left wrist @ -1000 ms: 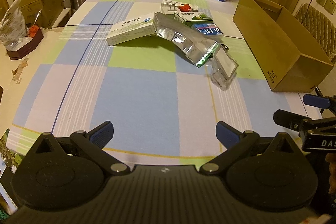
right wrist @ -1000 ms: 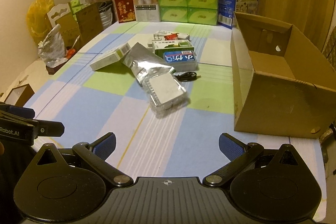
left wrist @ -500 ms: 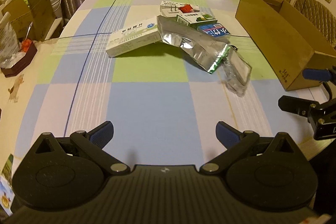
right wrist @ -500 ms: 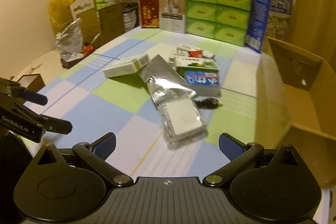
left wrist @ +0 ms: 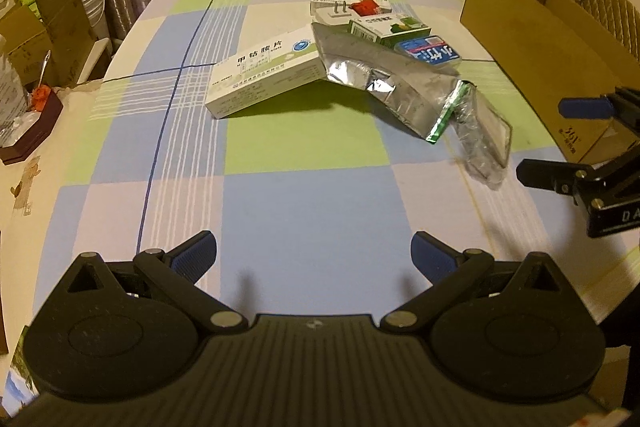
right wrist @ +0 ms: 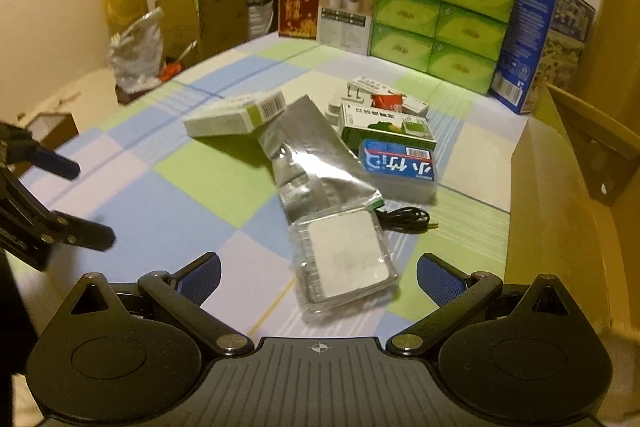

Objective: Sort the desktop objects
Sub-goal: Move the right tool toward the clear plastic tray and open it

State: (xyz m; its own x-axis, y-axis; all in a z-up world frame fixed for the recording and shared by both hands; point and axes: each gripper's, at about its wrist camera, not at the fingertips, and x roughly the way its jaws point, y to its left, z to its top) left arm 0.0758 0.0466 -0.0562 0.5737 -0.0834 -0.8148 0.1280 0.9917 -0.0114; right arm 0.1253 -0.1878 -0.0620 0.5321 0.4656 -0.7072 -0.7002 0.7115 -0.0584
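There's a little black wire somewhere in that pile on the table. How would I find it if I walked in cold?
Start at the big open brown cardboard box on the checked tablecloth. Just beside its wall lies a blue flat plastic case with white lettering. In front of that case, by the corner of the crinkled silver foil pouch, is the thin black coiled cable, the only cord, with a small gold plug tip.

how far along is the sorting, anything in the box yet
Nothing looks sorted yet: the part of the cardboard box in view holds nothing. Both the left gripper and right gripper are open and empty. The clear packet, foil pouch and white medicine box all remain on the table.
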